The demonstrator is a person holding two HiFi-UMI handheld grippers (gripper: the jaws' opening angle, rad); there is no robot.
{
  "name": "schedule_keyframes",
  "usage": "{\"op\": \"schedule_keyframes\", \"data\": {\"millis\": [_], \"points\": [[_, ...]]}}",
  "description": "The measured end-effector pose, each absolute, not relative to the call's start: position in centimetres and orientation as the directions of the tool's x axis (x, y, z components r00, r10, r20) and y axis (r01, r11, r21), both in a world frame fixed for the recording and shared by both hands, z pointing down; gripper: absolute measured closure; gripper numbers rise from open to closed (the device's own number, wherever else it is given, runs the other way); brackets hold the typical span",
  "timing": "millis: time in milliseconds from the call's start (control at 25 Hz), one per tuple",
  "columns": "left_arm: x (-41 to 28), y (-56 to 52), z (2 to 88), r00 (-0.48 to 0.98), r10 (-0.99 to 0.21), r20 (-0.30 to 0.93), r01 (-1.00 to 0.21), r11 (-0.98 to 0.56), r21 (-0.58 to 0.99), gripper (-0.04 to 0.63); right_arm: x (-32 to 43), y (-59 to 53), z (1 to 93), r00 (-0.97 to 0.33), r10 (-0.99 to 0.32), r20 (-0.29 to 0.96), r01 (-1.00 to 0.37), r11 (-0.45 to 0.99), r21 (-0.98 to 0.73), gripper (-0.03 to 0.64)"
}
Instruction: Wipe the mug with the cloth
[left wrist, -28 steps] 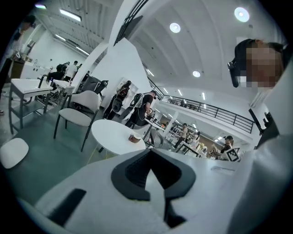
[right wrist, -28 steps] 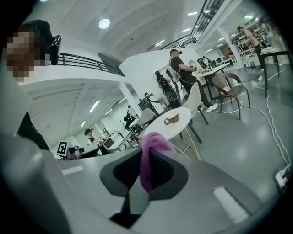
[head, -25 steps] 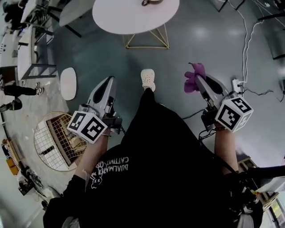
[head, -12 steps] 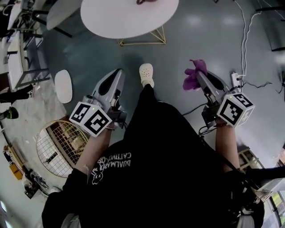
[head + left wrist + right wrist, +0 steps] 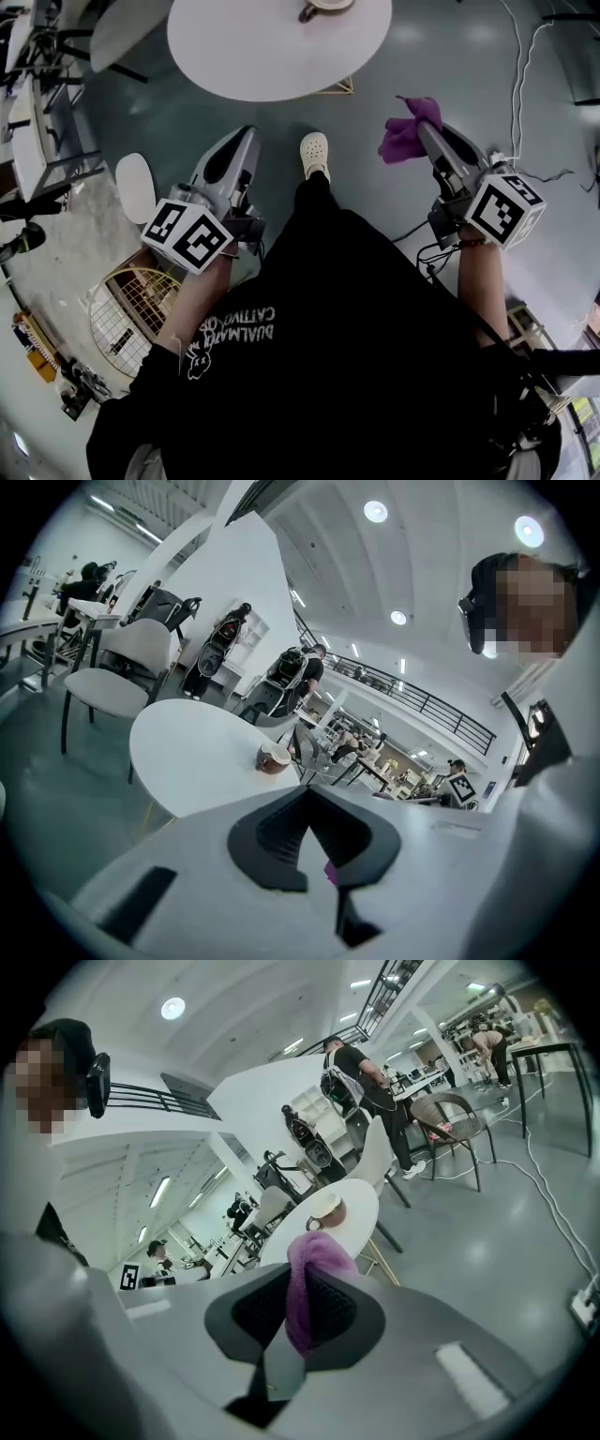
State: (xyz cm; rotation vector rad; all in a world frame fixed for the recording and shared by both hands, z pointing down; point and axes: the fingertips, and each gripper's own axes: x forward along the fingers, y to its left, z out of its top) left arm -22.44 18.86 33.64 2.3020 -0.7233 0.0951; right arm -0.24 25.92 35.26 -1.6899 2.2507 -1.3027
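1. The right gripper (image 5: 298,1330) has its jaws clamped on a purple cloth (image 5: 314,1274), which bunches up out of the jaw tips.
2. The left gripper (image 5: 309,808) has its jaws pressed fully together, with nothing between them.
3. The brown mug (image 5: 323,7) stands on the round white desk (image 5: 262,56), well ahead of both sets of jaws and touched by neither.
4. Nothing steadies the mug. If the cloth arrives before the left jaws open and brace it, a wiping push will likely slide or tip it. It seems to sit near the desk's rim.
5. The jaws pinch only part of the cloth. A loose fold could catch on the handle and pull free.
6. If the bunch ahead of the right jaws flattens, the hard tips may knock the mug instead of wiping it.
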Motion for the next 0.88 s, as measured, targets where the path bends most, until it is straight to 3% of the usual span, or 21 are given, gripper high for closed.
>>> {"op": "schedule_keyframes", "data": {"millis": [440,720,880], "points": [[-20.3,7.8,32.1,0.877,-0.385,0.286,-0.477,-0.634,0.609,0.595,0.8,16.4,33.4,-0.357,-0.833,0.423,-0.742,-0.022,-0.670,0.580],[-19.9,5.1,36.1,0.805,-0.326,0.497,-0.569,-0.662,0.488,0.595,1.3,12.8,30.7,-0.319,-0.864,0.390,-0.771,-0.003,-0.636,0.580],[-18.6,4.2,36.7,0.828,-0.274,0.490,-0.529,-0.672,0.518,0.594,1.8,12.8,29.7,-0.302,-0.869,0.393,-0.797,0.003,-0.604,0.580]]}}
